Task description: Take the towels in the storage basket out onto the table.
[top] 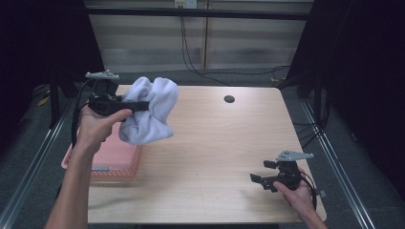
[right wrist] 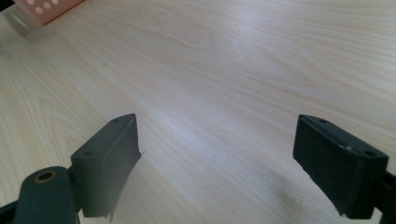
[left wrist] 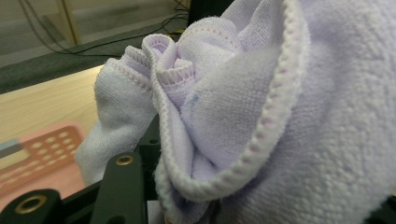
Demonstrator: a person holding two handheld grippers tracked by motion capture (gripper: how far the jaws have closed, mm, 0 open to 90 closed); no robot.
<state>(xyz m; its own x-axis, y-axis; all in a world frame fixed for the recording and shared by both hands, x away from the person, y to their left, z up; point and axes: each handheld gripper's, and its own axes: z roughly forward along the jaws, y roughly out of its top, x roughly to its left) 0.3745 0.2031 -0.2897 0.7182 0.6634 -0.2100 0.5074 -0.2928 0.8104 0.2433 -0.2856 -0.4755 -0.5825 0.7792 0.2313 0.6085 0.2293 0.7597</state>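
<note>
Holding a bunched white towel (top: 150, 112) in the left gripper (top: 138, 105), jaws clamped on a thick wad of its folds, well up off the wooden table (top: 215, 143). Hanging down and out past the jaw tips, bulk of the cloth sagging toward the table's middle, a hemmed edge (left wrist: 261, 126) curling close in front of the camera. Hovering just beyond the pink basket (top: 117, 160) at the table's left edge, so probably carrying the cloth out toward bare wood. Resting low at the near right corner, well apart from the cloth: right gripper (top: 258, 180), jaws spread wide, nothing between them. Surrounding it all: dark curtains, grey floor, trailing cables.
</note>
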